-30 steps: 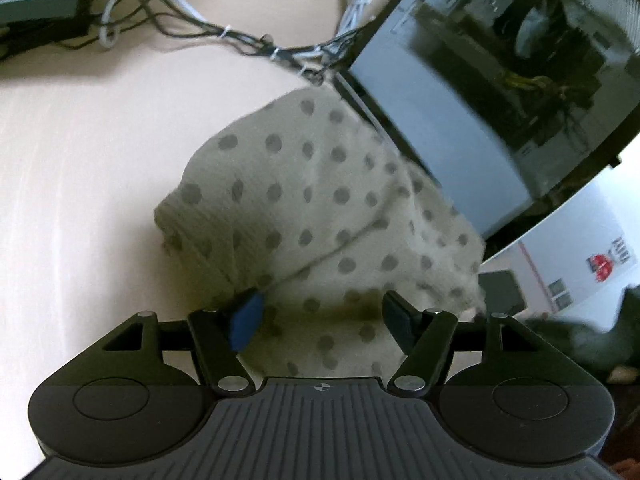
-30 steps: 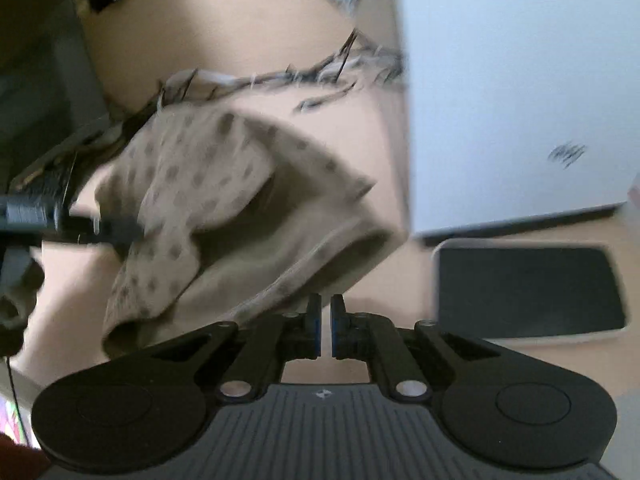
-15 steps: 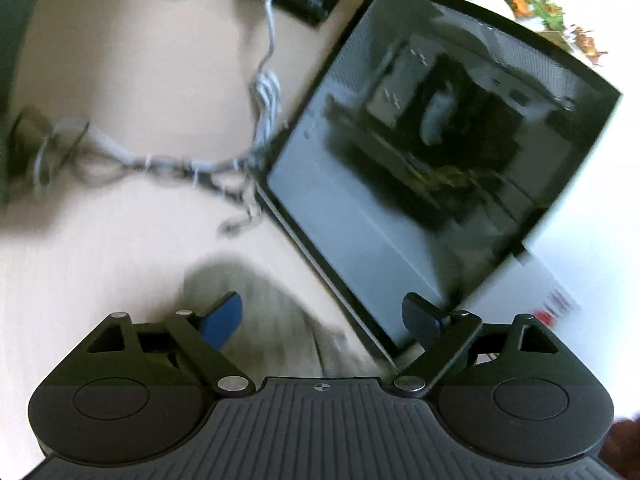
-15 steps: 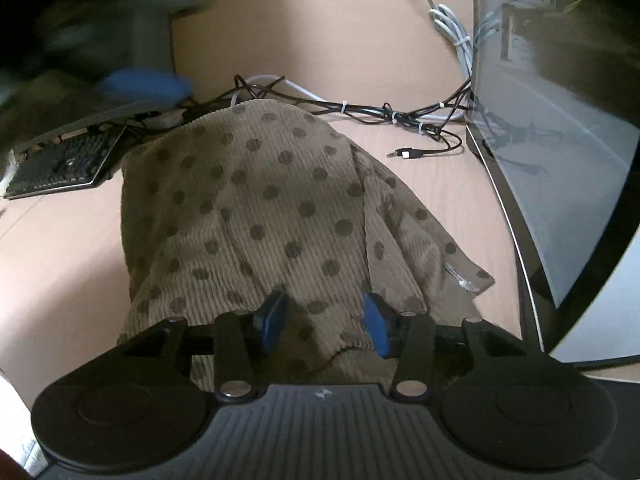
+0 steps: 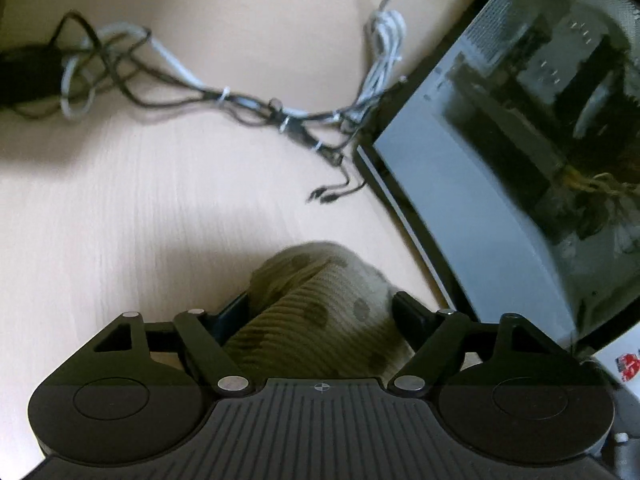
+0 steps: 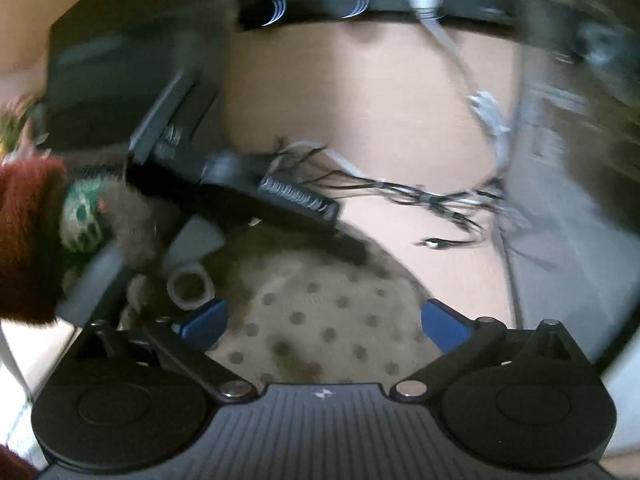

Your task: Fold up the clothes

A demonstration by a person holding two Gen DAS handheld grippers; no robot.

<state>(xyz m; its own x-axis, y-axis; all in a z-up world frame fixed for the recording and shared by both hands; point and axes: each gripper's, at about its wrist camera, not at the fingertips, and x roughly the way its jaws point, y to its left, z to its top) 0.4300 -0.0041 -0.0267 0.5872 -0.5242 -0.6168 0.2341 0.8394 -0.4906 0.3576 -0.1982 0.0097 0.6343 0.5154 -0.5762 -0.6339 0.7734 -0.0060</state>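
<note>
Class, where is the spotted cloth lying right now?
In both wrist views the spotted cloth sits on the desk between each gripper's open fingers, left of the monitor, below the cables.

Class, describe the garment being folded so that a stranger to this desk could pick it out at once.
Start at the light wooden desk, beside the big dark monitor. Just in front of the tangled cables lies a heap of cloth, the polka-dot garment. It alone is soft, ribbed and beige with dark dots.
</note>
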